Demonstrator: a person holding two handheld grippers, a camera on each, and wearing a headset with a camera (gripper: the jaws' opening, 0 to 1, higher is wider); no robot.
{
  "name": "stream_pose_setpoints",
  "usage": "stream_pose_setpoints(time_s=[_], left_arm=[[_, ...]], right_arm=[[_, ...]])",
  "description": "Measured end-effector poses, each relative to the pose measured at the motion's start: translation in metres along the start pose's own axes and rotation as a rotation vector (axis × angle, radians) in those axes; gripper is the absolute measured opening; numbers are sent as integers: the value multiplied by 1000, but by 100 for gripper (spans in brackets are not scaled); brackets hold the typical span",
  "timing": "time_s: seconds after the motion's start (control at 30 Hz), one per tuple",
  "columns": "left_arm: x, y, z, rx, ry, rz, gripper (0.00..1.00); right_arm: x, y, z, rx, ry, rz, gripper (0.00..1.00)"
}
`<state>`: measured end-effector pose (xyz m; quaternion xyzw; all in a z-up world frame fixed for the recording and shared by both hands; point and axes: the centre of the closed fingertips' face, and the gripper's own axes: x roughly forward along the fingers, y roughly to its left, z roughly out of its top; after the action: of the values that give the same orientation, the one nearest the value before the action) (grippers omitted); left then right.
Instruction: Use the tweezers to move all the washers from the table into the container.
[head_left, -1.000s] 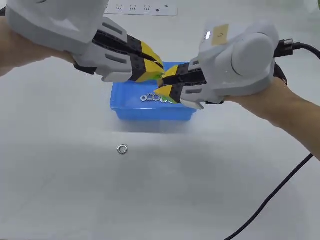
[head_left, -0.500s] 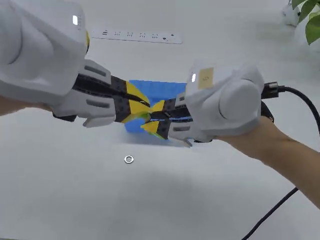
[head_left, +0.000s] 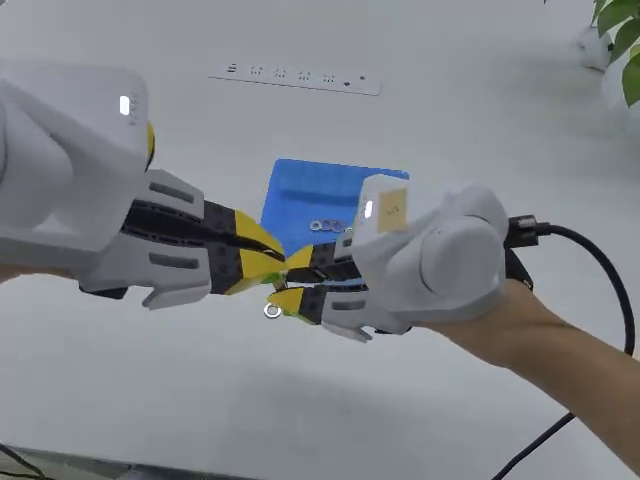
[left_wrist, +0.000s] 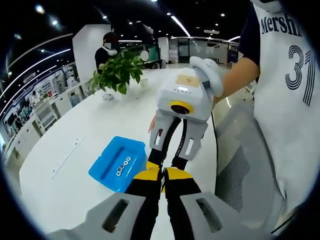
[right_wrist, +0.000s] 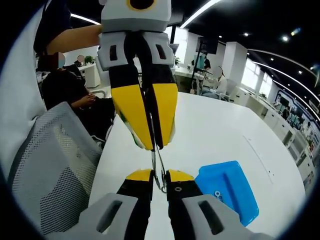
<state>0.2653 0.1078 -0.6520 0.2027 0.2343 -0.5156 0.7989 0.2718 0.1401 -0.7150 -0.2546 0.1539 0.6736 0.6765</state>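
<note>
My left claw (head_left: 268, 270) is closed on the tweezers (right_wrist: 156, 160), pointing right over the bench (head_left: 450, 110), tip to tip with the other claw. One loose washer (head_left: 272, 311) lies on the bench just below where the tips meet. My right claw (head_left: 296, 296) faces left with its jaws closed on the other end of the tweezers, and just behind it the blue container (head_left: 300, 185) sits on the bench with a short row of washers (head_left: 325, 226) inside.
</note>
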Motion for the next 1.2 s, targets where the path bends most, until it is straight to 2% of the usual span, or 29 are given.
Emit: stream_pose_setpoints(time_s=[0.3, 0.73, 0.9, 1.2], left_arm=[[-4, -1, -17, -43, -4, 22, 6], [-1, 11, -37, -81, 11, 34, 6], [8, 22, -42, -108, 7, 37, 6], [15, 25, -50, -161, -21, 27, 7]], right_arm=[[15, 10, -2, 2, 14, 23, 11], [36, 4, -11, 12, 36, 37, 11], [42, -3, -18, 39, 45, 35, 11], [45, -6, -29, 60, 57, 45, 11]])
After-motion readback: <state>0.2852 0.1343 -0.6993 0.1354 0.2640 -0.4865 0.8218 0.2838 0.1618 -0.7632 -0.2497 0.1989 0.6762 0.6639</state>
